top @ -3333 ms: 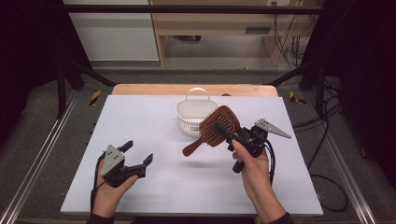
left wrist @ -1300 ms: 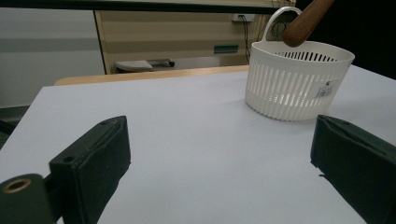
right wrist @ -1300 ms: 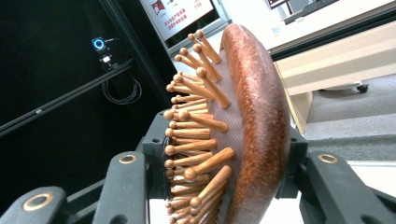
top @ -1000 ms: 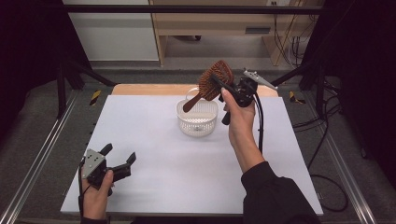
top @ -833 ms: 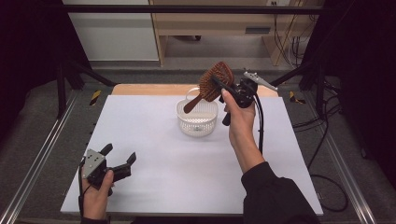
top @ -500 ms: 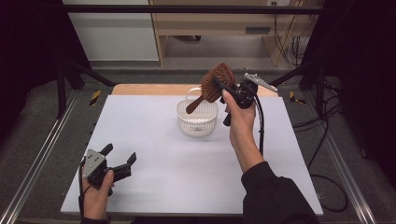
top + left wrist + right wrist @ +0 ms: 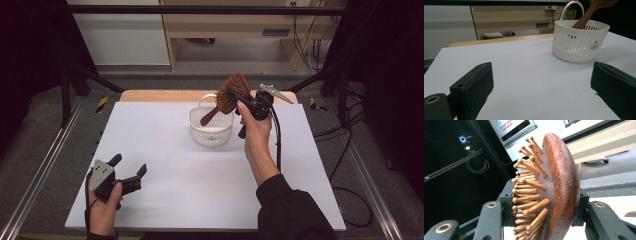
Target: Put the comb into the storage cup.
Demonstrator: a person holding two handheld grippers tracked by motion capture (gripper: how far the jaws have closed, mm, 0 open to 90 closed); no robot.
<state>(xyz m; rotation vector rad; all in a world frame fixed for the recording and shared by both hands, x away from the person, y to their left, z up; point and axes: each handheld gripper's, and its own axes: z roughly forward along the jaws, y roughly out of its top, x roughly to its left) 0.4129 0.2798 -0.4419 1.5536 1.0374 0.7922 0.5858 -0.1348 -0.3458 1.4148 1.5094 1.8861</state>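
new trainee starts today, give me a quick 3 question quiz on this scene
1. True or false: the right gripper is shut on the head of the wooden hairbrush.
2. Where does the hairbrush handle point? A) down into the white basket B) away from the basket C) flat on the table
3. Fill in: the left gripper has its jaws ____ and holds nothing.

Key
1. True: in the right gripper view its jaws clamp the brush head from both sides.
2. A: in the left gripper view the handle tip sits inside the basket rim.
3. open
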